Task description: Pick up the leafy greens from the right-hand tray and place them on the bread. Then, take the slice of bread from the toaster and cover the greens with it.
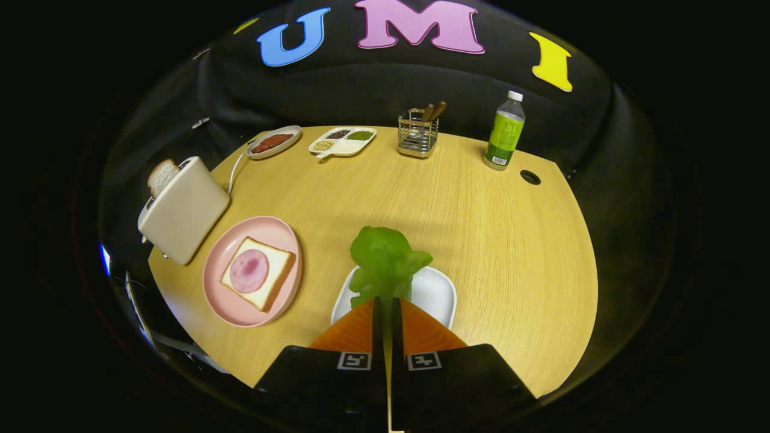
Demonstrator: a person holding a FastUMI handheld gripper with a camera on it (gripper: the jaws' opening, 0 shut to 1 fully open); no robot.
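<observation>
Gripper [385, 304] clenched on leafy greens [385, 258]; fingers nearly together, stem end pinched between them, leaf standing up just ahead of tips, apparently lifted above white tray [436, 291]. Pink plate [222, 264] at 9 o'clock from fingers, bread [274, 273] on it with ham slice [248, 270] on top. Toaster [183, 210] at 10 o'clock, second slice [161, 176] poking out. Likely light, limp, easily bruised; prone to flop or slip from pinch. Best held low at stem, gentle squeeze, slow carry to plate.
</observation>
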